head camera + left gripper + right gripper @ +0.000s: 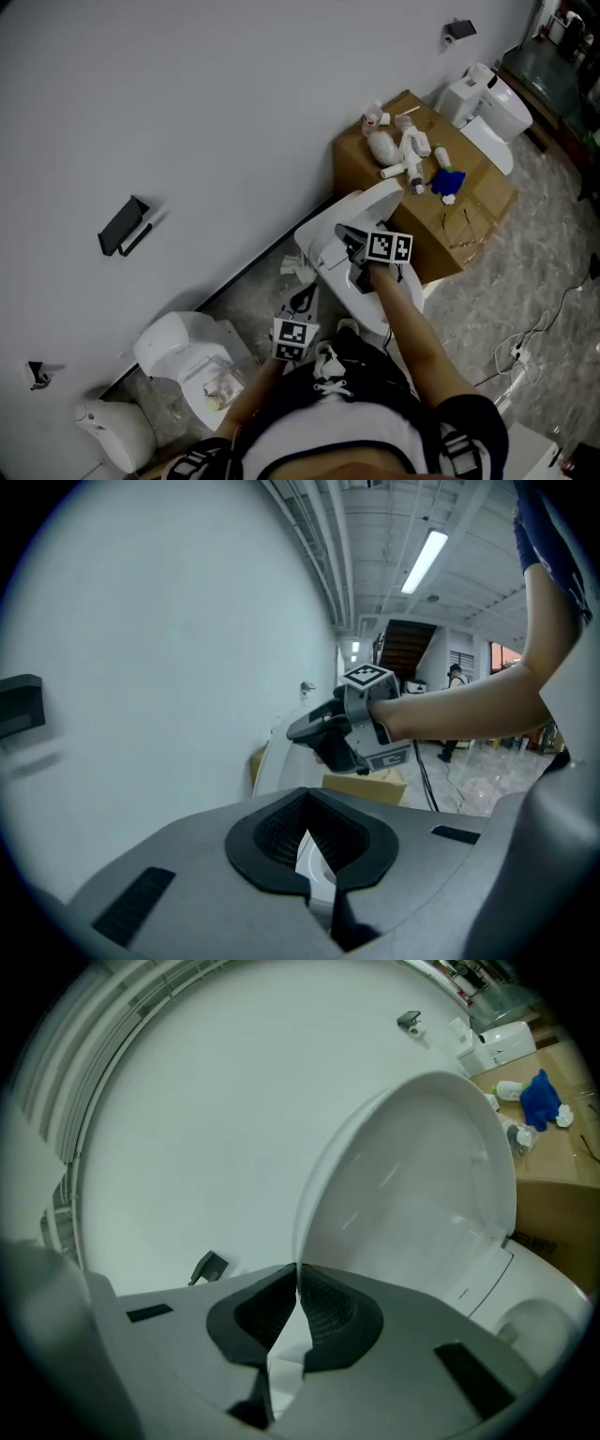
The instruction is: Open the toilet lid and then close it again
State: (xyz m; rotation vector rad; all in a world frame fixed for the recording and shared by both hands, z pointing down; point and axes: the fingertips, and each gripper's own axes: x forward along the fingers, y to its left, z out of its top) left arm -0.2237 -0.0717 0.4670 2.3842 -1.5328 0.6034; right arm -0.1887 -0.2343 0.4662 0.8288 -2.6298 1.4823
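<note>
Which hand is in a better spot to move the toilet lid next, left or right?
Right, probably. The right gripper has its jaws pinched on the edge of the raised toilet lid. The left gripper is shut on nothing and sits away from the lid.

Left claw [305,799]: jaws shut with nothing between them, held nearer the body than the right.
Right claw [298,1271]: jaws pinched on the toilet lid [412,1194] at its rim.
Right forearm [415,330]: bare, stretched forward.
</note>
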